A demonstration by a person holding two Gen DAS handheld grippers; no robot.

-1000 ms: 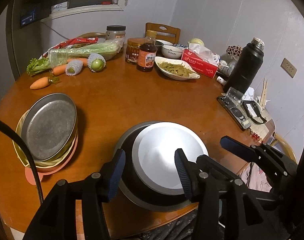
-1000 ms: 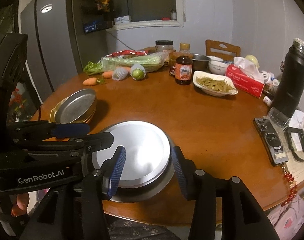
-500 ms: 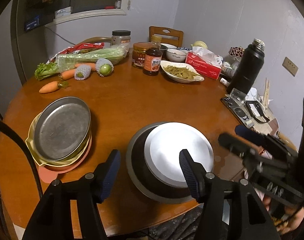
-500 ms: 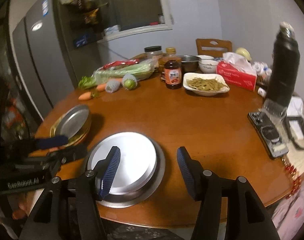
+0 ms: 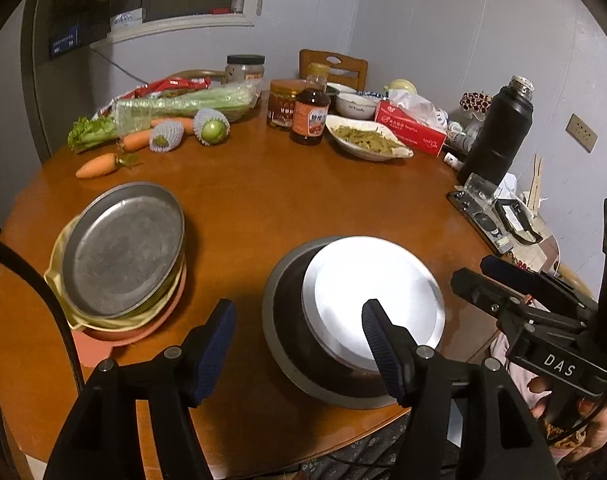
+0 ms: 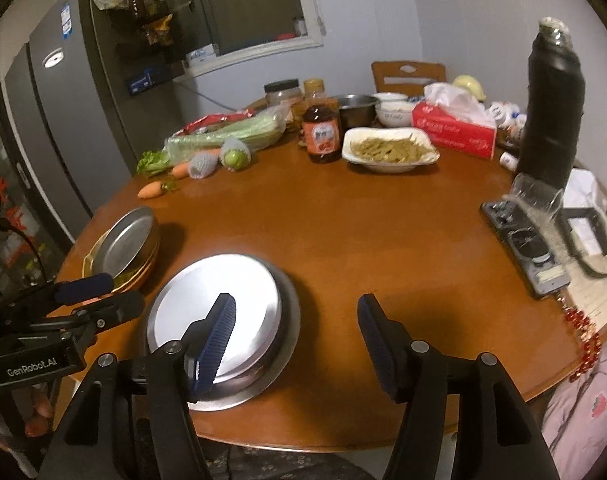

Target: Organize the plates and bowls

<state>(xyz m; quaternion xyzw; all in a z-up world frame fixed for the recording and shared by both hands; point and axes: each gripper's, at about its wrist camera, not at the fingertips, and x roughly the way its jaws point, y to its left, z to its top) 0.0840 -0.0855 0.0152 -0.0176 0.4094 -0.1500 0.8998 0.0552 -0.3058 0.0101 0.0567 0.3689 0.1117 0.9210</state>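
Note:
A shiny silver dish [image 5: 371,296] [image 6: 219,300] lies on a larger dark metal dish [image 5: 283,320] near the table's front edge. To its left stands a stack: a grey metal plate [image 5: 123,248] [image 6: 123,244] on a yellow plate [image 5: 59,280] and a pink one [image 5: 103,340]. My left gripper [image 5: 299,346] [image 6: 115,294] hovers over the dark dish's left rim, its jaws opening, the pads pressing on nothing. My right gripper [image 6: 295,344] [image 5: 473,272] hovers over the dishes' right rim, its jaws also opening and empty.
The round wooden table [image 5: 283,200] carries carrots [image 5: 95,166], celery, jars, a sauce bottle [image 5: 309,116], a white dish of food [image 5: 367,142], a tissue box [image 5: 411,130] and a black flask [image 5: 495,132] at the back and right. A phone [image 6: 527,244] lies near the right edge.
Both grippers' jaws have widened. The right gripper has shifted rightward, so the silver dish now sits by its left finger. The dishes have not moved.

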